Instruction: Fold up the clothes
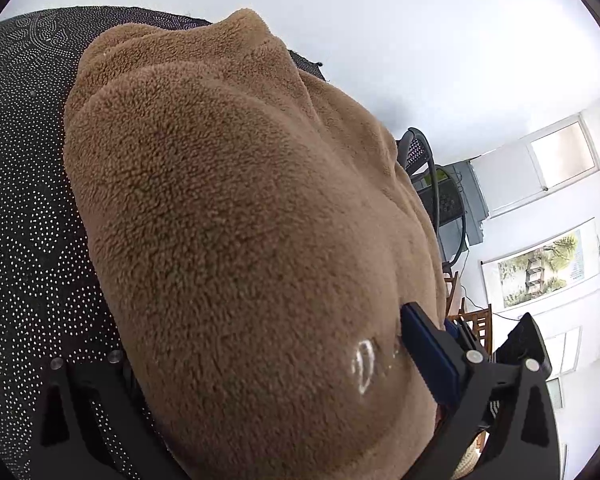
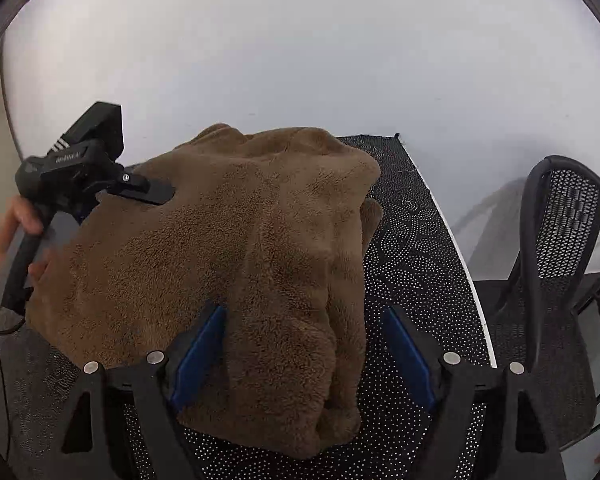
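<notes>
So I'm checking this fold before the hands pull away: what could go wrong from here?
1. The brown fleece garment is bulky and lumpy, so the fold may spring open.
2. The right claw is open astride its near edge; a fingertip could snag the pile when withdrawing.
3. The left claw lies against the fleece and might drag it across the dotted black mat.

Brown fleece garment [image 1: 228,216] fills view, draped over left tongs [image 1: 268,360], on black dotted mat [image 1: 24,200].
</notes>
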`<state>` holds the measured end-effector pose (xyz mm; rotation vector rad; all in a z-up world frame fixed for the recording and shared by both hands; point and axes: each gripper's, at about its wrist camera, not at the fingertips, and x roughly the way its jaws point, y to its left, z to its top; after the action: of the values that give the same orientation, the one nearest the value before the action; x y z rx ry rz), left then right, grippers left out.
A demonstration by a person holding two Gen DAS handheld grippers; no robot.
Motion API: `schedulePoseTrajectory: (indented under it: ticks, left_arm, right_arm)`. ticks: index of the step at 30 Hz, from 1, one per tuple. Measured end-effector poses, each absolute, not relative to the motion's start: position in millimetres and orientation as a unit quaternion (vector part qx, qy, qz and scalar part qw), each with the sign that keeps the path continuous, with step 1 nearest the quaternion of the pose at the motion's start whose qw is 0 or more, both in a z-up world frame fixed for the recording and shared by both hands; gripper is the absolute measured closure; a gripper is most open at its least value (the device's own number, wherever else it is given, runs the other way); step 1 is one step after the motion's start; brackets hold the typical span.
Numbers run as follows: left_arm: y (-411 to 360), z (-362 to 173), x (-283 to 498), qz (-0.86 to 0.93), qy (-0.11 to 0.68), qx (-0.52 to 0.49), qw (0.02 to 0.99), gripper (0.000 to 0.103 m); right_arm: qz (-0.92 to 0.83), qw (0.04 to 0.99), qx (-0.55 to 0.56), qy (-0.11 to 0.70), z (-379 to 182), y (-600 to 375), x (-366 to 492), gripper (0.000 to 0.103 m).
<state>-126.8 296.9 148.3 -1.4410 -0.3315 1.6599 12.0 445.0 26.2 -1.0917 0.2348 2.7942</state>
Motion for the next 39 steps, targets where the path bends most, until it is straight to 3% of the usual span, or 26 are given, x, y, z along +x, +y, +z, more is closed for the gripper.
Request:
schedulePoseTrajectory:
  ticks: [7, 27, 28, 30, 33, 39]
  left_arm:
    - [307, 147, -129, 0.669, -0.134, -0.58, 0.445, 0.001]
    - [306, 143, -138, 0.672, -0.141, -0.574, 0.447, 0.001]
    - [302, 144, -139, 0.672, -0.141, -0.574, 0.446, 0.001]
    - [300, 144, -139, 0.673, -0.141, -0.573, 0.446, 0.001]
    - [305, 142, -139, 0.673, -0.141, -0.572, 0.447, 0.001]
    - [306, 141, -139, 0.674, -0.142, -0.571, 0.447, 0.001]
  right_arm:
    - [0.92, 0.053, -0.37, 0.12, 21, 461, 8, 0.012]
    - [0.954, 0.067, -0.288, 0.04, 44, 429, 25, 0.012]
    - [0.955, 0.069, -0.286, 0.041, 45, 429, 26, 0.013]
    - [0.954, 0.075, -0.288, 0.045, 47, 430, 27, 0.038]
    - [0.951, 0.084, -0.294, 0.049, 47, 432, 26, 0.062]
    - [0.949, 0.091, -0.298, 0.056, 44, 437, 25, 0.059]
